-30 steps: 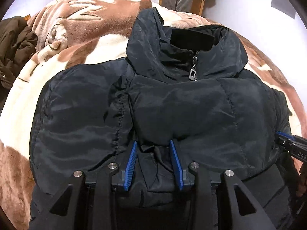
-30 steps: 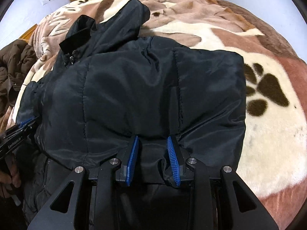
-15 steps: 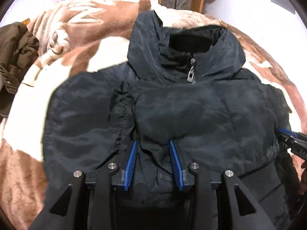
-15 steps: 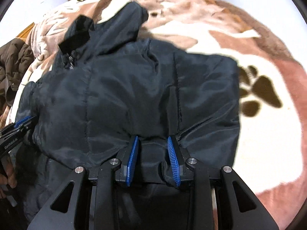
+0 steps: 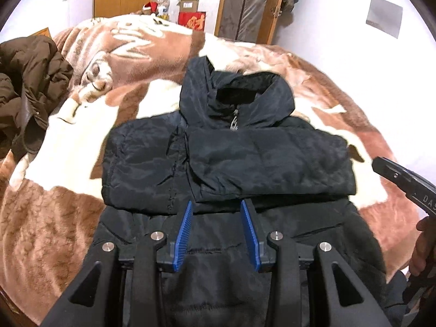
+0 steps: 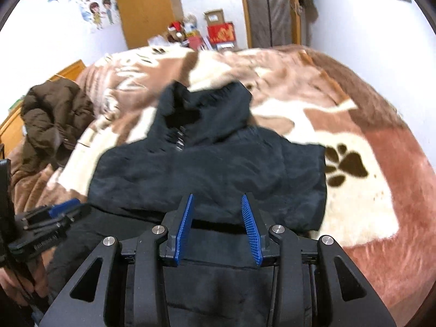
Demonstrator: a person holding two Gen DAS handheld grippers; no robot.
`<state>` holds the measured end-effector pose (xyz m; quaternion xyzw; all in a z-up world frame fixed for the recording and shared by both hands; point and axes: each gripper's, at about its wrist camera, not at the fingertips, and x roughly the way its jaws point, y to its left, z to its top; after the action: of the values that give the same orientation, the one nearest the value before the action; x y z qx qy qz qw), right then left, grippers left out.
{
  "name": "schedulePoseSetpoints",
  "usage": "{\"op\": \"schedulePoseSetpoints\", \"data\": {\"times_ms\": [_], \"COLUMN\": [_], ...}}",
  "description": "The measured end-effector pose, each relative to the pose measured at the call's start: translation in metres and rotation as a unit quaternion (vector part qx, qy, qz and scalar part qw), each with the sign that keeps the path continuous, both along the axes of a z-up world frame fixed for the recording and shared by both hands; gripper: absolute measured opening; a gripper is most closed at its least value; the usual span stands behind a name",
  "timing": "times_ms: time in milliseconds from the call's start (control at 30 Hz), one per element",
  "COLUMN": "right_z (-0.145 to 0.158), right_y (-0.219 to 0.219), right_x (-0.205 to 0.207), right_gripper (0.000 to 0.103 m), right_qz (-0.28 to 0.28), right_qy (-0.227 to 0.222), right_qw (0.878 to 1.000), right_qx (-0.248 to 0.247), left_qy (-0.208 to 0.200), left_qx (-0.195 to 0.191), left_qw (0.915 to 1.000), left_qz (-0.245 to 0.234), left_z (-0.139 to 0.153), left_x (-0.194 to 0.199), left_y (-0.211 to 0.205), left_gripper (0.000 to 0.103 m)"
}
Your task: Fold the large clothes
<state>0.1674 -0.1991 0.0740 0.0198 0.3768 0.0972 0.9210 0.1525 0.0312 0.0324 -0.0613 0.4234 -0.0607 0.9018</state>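
One black jacket folded, hem cut off, right-wrist view blurred

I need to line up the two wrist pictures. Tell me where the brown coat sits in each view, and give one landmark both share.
Left wrist view: the brown coat lies bunched at the far left edge, on the blanket, left of the black jacket.
Right wrist view: the brown coat is at left, above the left gripper.
Shared landmark: the jacket's zipper pull below the collar.
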Motion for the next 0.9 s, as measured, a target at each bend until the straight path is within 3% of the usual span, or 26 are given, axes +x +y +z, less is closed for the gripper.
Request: {"op": "schedulePoseSetpoints", "data": {"times_ms": [233, 567, 700, 900], "right_z": [0.031, 0.083, 0.075, 0.032], "right_y": [0.02, 0.021, 0.013, -0.005], "right_x": [0.007, 0.064, 0.096, 0.156], "right_gripper": [0.045, 0.046, 0.046, 0.046], "right_qz": [0.016, 0.028, 0.029, 0.013], "right_qy": [-0.028, -0.065, -0.042, 0.009], "right_qw": [0.999, 0.997, 0.999, 1.0], "right_qx": [-0.001, -0.004, -0.004, -0.007], "left_qy": [-0.04, -0.067, -0.069, -0.042], "left_qx": [-0.001, 0.003, 0.004, 0.002], "left_qw": [0.9992, 0.9978, 0.9976, 0.9991], "left_qz": [-0.003, -0.001, 0.004, 0.004], "left_z": [0.042, 0.081, 0.083, 0.062], "left_x": [-0.007, 0.032, 0.064, 0.126], "left_y": [0.006, 0.02, 0.028, 0.031], "left_gripper": [0.05, 0.055, 0.059, 0.06]}}
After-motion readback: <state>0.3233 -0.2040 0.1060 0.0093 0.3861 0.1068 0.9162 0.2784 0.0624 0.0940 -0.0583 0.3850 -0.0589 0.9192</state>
